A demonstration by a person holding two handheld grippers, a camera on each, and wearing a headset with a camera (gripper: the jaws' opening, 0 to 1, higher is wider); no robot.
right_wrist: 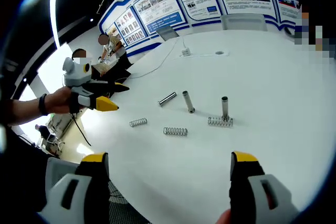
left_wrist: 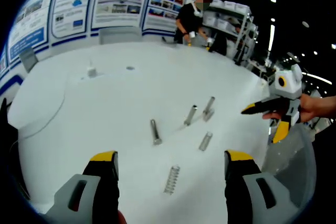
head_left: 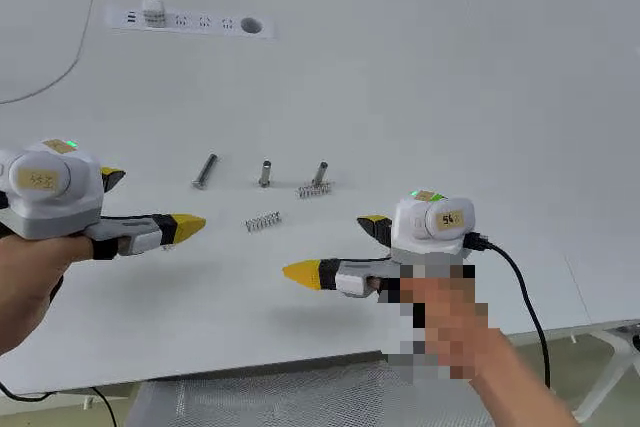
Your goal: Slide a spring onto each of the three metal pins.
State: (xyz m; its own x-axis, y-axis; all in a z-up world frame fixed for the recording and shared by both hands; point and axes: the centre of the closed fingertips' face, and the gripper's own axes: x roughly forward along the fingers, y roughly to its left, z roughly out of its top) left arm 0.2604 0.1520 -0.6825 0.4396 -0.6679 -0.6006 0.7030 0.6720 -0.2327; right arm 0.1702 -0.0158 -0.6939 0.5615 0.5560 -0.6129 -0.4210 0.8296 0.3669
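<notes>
On the white workbench (head_left: pixel 420 97) three metal pins (head_left: pixel 265 173) sit bare in a row. One spring (head_left: pixel 314 190) lies at the foot of the right-hand pin, a second spring (head_left: pixel 263 221) loose in front of the row, a third spring (right_wrist: pixel 138 123) nearer the left gripper (head_left: pixel 155 199). That gripper and the right gripper (head_left: pixel 328 245) hover on the person's side, both with jaws spread wide, holding nothing.

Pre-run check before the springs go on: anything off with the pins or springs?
In the head view the leftmost pin seems to lie flat and askew, while the middle pin and the rightmost pin look upright. One spring lies right beside the rightmost pin's base. Nothing looks damaged.
</notes>
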